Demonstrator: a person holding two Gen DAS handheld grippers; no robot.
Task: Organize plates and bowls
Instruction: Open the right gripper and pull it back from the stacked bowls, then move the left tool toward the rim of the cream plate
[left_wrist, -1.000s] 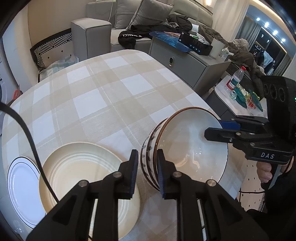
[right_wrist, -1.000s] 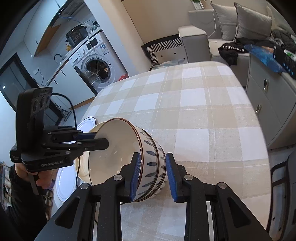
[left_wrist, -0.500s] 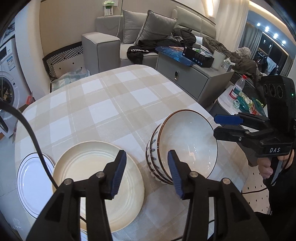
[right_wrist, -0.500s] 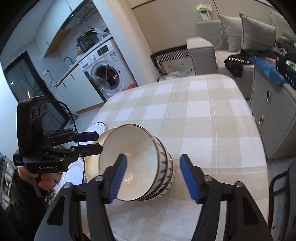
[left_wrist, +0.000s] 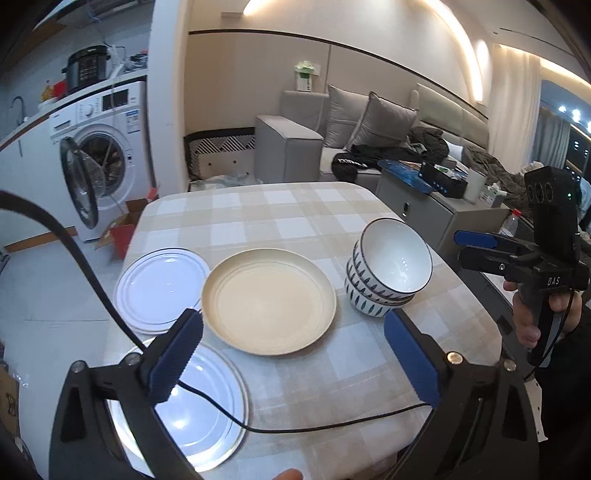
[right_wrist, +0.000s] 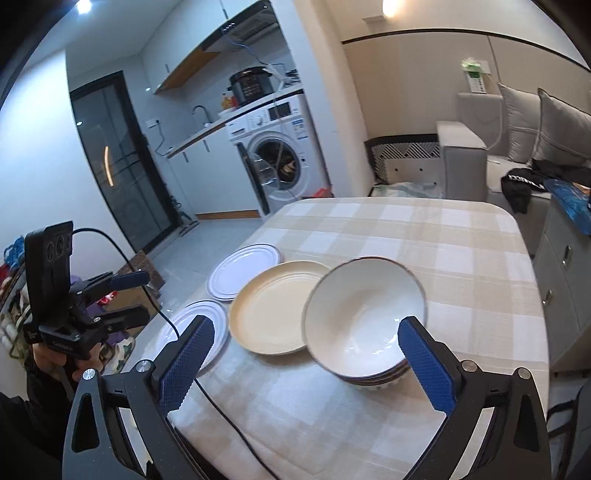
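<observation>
A stack of white bowls with blue leaf marks (left_wrist: 384, 277) (right_wrist: 364, 325) stands on the checked tablecloth, tilted. A cream plate (left_wrist: 269, 300) (right_wrist: 273, 304) lies left of it. A white plate (left_wrist: 162, 286) (right_wrist: 243, 269) lies beyond, and another white plate (left_wrist: 199, 406) (right_wrist: 201, 328) lies near the front edge. My left gripper (left_wrist: 295, 358) is open, held back above the front edge. My right gripper (right_wrist: 306, 365) is open and empty, held back from the bowls. Each gripper shows in the other's view: the right gripper (left_wrist: 476, 245), the left gripper (right_wrist: 127, 297).
The table (left_wrist: 258, 206) has a rounded edge close below both grippers. A black cable (left_wrist: 295, 428) trails over the near plate and cloth. A washing machine (left_wrist: 99, 147) with its door open stands at left. A grey sofa (left_wrist: 332, 140) and cabinet (left_wrist: 436, 210) stand behind.
Both grippers have opened wide, let go of the bowl stack and pulled back and up from it. The stack stays on the table.
</observation>
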